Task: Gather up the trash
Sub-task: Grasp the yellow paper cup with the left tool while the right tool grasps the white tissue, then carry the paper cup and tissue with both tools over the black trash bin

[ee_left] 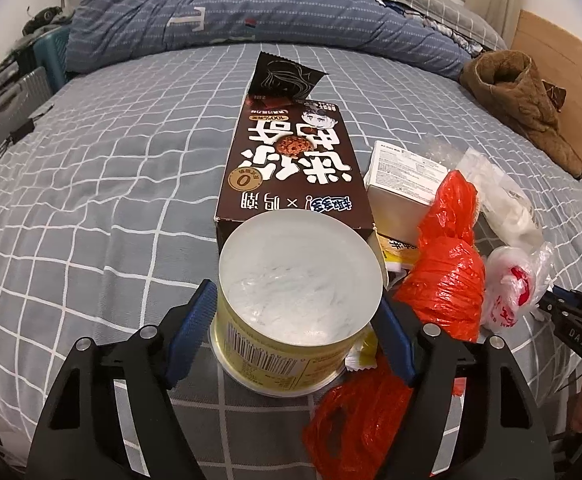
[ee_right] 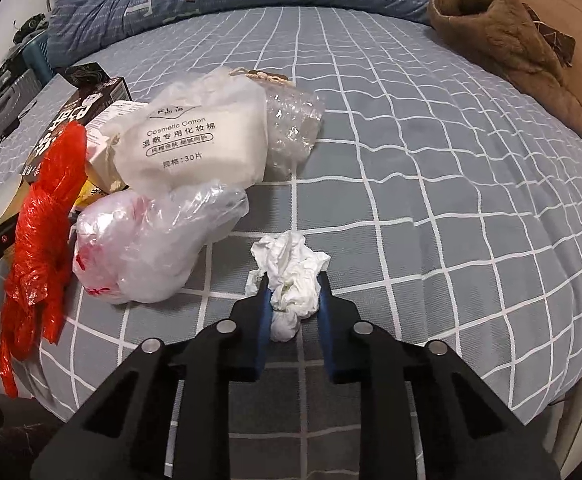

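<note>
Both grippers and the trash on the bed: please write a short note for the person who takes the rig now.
Left gripper: its pads sit against both sides of the yellow tub, which stands on the bed.
Right gripper: shut on the crumpled tissue, low over the bed.
Still lying in the pile: brown snack box, white carton, red bags, white plastic bag, cotton pad pack, clear wrap.
Done: two pieces gripped. No bin is in view.
Left: lift both away, then collect the rest of the pile.
</note>
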Demonstrator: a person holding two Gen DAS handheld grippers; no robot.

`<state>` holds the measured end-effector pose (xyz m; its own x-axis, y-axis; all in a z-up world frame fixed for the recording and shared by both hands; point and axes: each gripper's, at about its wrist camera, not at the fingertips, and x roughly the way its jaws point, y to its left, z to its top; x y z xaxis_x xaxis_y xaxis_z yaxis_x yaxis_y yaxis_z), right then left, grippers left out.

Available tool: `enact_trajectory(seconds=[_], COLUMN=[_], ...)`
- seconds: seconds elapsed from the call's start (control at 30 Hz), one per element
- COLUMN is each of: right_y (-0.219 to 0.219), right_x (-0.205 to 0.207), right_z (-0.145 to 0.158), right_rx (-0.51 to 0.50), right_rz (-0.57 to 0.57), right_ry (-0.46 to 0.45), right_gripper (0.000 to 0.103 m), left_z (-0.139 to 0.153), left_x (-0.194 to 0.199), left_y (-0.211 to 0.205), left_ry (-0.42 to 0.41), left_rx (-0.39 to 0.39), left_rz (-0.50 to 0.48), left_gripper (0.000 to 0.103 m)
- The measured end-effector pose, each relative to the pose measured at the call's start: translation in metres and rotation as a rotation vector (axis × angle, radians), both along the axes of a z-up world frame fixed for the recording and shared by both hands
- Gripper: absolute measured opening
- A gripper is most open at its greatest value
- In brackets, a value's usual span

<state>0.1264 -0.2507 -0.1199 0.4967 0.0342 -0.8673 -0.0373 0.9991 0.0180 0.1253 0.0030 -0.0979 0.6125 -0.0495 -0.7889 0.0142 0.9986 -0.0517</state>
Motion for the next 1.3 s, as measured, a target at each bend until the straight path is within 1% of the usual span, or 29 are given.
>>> enact_trajectory(seconds=[0.13,0.47,0.6,0.87,1.3], right_y=[0.001,-0.001,0.005,0.011,0.019], right_x=[-0.003,-0.014,-0.027,-0.045,-0.081], right_z=[0.008,0.034,0.044,0.058,0.078], right_rx=[0.012,0.004,0.004,0.004,0.025], right_rz=[-0.004,-0.013,-0.013,0.000,0.005], right_ry=[-0.028,-0.088,-0.110,-0.137,-0.181], right_gripper=[0.018,0.018,0.018,0.018,0.018], left_z=[0.006,0.028,0.038,0.049,0.066], left_x=[-0.003,-0.016,-0.027,-0.052,-0.089], left_y=[0.004,0.010,0.007,0.010,0.012], left_ry=[0.000,-0.033,-0.052,-0.069,-0.096], left_rx=[-0.021,-0.018,-0.006,0.009,-0.015], left_rz=[0.012,0.020,0.007,-0.002,0.003], left_gripper=[0.073,0.073,0.073,0.073,0.073])
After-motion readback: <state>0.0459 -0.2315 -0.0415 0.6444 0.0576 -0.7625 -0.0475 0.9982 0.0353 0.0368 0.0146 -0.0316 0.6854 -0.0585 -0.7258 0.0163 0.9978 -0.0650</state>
